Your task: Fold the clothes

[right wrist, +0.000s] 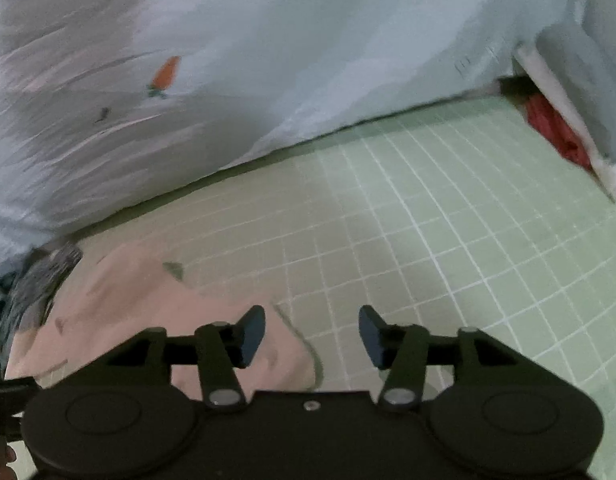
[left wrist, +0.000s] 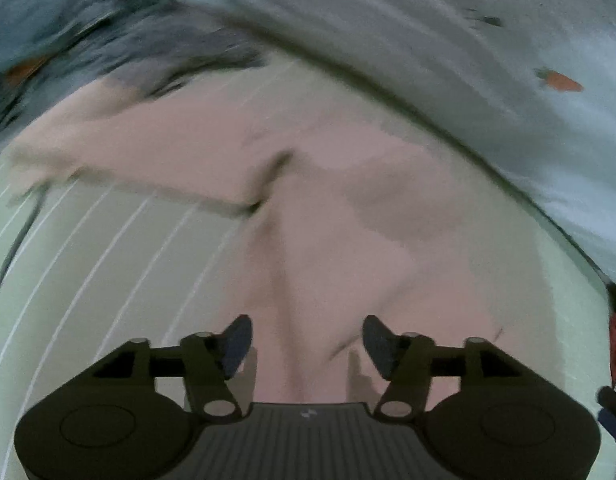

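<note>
A pale pink garment (left wrist: 332, 216) lies on a light green gridded sheet (left wrist: 88, 264), with one sleeve stretched out to the left. My left gripper (left wrist: 307, 344) hovers open over the garment's near part, a raised crease running between its fingers. In the right wrist view the same pink garment (right wrist: 148, 304) lies at the lower left, its curved edge ending near the gripper. My right gripper (right wrist: 312, 336) is open, its left finger over the pink cloth and its right finger over the bare green sheet (right wrist: 448, 240). Both views are blurred.
A big pale blue quilt with carrot prints (right wrist: 268, 60) is heaped along the far side of the sheet, also the quilt (left wrist: 468, 60). A dark patterned cloth (left wrist: 120, 48) lies at the far left. Something red (right wrist: 556, 132) shows under the quilt at the right.
</note>
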